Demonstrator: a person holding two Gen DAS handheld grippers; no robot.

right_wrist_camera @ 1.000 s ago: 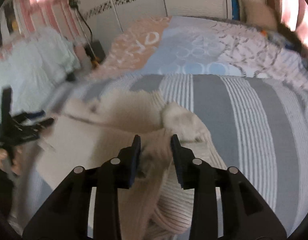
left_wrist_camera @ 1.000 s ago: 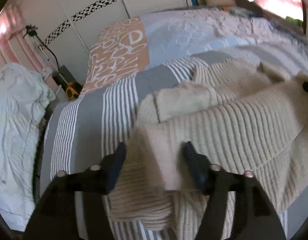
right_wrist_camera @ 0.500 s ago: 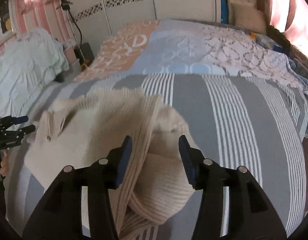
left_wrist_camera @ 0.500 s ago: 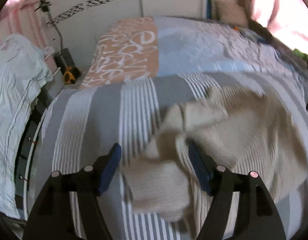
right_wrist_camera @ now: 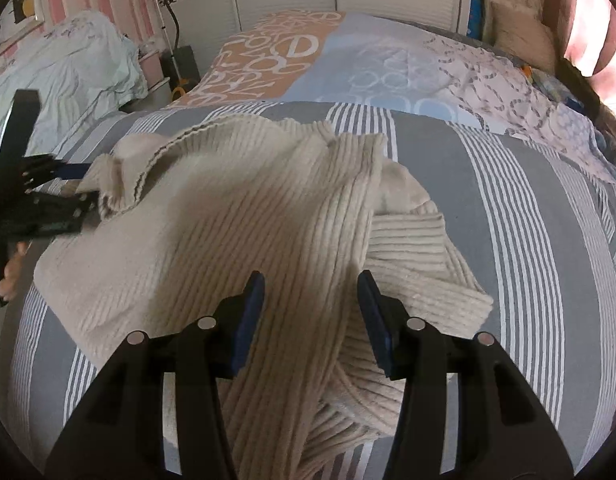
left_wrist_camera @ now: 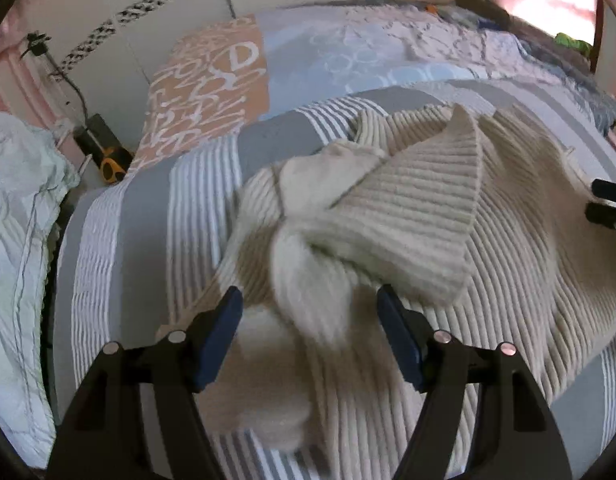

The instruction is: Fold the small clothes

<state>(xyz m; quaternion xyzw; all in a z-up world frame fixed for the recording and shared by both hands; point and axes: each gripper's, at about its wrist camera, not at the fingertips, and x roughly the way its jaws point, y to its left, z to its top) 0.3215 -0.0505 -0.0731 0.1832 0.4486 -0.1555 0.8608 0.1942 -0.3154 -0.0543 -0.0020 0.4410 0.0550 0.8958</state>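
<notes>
my left tool (left_wrist_camera: 309, 300) is gaping wide, gripping nothing | my right tool (right_wrist_camera: 311, 286) is gaping too, empty | cream sweater (right_wrist_camera: 236, 216) is lying crumpled on striped bed (right_wrist_camera: 507, 208), 12 o'clock of both tools

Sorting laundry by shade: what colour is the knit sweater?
Cream, ribbed knit sweater; clearest in the right wrist view.

White scrawled lettering runs across the orange patterned panel of the bed cover (left_wrist_camera: 212, 84), and a large capital "D" stands out clearly in both views, seen again on that orange panel (right_wrist_camera: 276, 64). The other letters overlap in a jumble and cannot be read as words. No labels show elsewhere.
</notes>
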